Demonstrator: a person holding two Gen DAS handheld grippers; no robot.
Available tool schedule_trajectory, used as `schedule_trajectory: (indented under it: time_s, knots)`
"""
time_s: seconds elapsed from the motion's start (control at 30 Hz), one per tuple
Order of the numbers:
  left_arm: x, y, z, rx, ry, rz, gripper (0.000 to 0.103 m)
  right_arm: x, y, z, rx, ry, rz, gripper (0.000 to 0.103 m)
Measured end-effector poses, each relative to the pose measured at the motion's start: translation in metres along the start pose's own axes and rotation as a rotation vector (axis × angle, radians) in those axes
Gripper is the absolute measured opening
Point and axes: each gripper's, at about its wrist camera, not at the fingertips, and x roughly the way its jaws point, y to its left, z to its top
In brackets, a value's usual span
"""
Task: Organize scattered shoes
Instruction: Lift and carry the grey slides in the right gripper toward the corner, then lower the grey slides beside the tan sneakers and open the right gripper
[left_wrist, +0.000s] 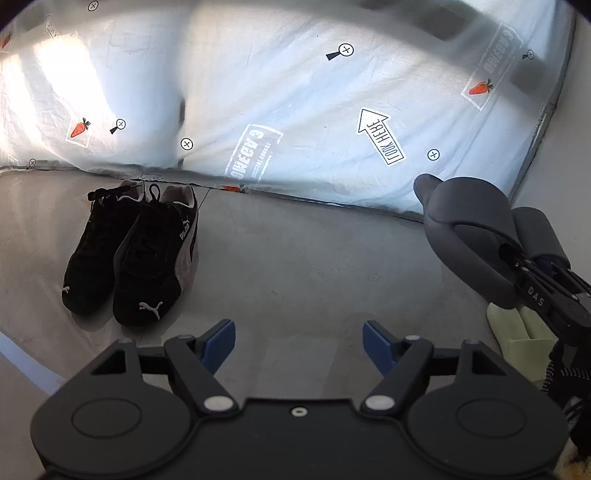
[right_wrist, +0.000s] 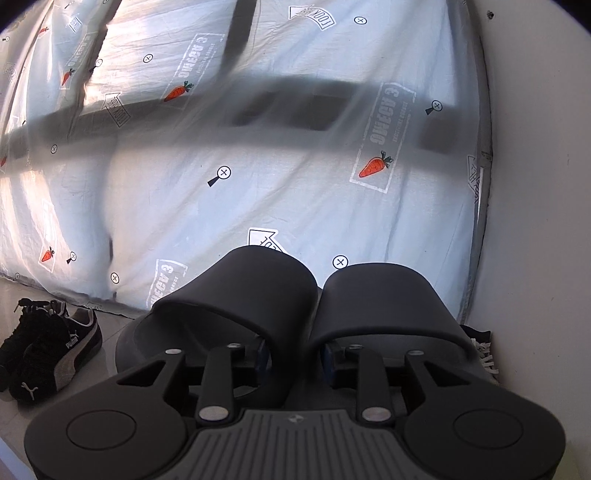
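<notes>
The right hand-held gripper (right_wrist: 295, 360) carries a pair of dark slides (right_wrist: 280, 306), its jaws pinched on their inner edges where the two straps meet and easing open a little. The black sneakers (left_wrist: 133, 254) already stand side by side on the floor (left_wrist: 295, 258) against the patterned sheet (left_wrist: 295, 92), toes toward the camera, long axes running away from it. They lie to the left of the slides, with bare floor between for the slides to go. The left hand-held gripper (left_wrist: 299, 345) is nearer the sneakers, wide open and empty.
</notes>
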Motion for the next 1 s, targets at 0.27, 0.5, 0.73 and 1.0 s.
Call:
schedule_trajectory:
  time_s: [0.27, 0.5, 0.73, 1.0]
  knots:
    - [0.041, -0.039, 0.014, 0.002, 0.064, 0.044, 0.077, 0.096, -0.034, -0.035, 0.071, 0.078, 0.034, 0.032]
    - [0.068, -0.058, 0.010, 0.027, 0.139, 0.065, 0.077, 0.158, -0.076, -0.063, 0.108, 0.094, 0.080, 0.033]
    - [0.084, -0.064, 0.008, 0.032, 0.177, 0.084, 0.077, 0.191, -0.095, -0.086, 0.089, 0.150, 0.067, 0.034]
    - [0.094, -0.072, 0.008, 0.056, 0.205, 0.069, 0.077, 0.216, -0.118, -0.100, 0.229, 0.221, 0.076, 0.039]
